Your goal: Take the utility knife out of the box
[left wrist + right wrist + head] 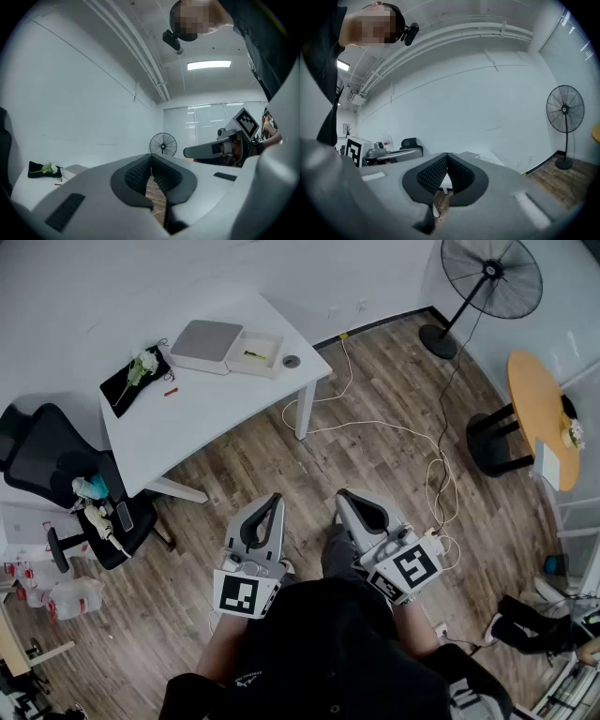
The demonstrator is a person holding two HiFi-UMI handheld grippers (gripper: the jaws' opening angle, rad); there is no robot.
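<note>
Head view: a white rectangular table (pixel 202 413) stands in the upper left of the frame on a wood-plank floor (pixel 375 465). Near its far edge lies a shallow white box (pixel 277 339), open, with square corners. Inside it lies the utility knife (pixel 255 355), a slim yellowish bar too small to show detail. A flat grey slab with rounded corners (pixel 206 341) lies just beside the box on its left. Further left a black cloth (pixel 120 388) carries a sprig of white flowers (pixel 145 362).

Both grippers are at the bottom centre of the frame, well apart from the table. The left gripper (pixel 276 497) and the right gripper (pixel 341 493) are smooth light-grey shells with black pads, and each bears a marker cube.

The left gripper view shows what the head view cannot: the ribbed black pads (pixel 138 171) are pressed together at the tips, with nothing between them. Only floor planks show through the gap lower down. At right it also shows the right gripper side-on. The right gripper view shows its own dimpled pads (pixel 429 176) likewise meeting at the tips and empty, with a black office chair (pixel 410 142) at left.

A round wire-caged fan (pixel 492 279) appears in all three views. Only the head view shows the box and the knife.
</note>
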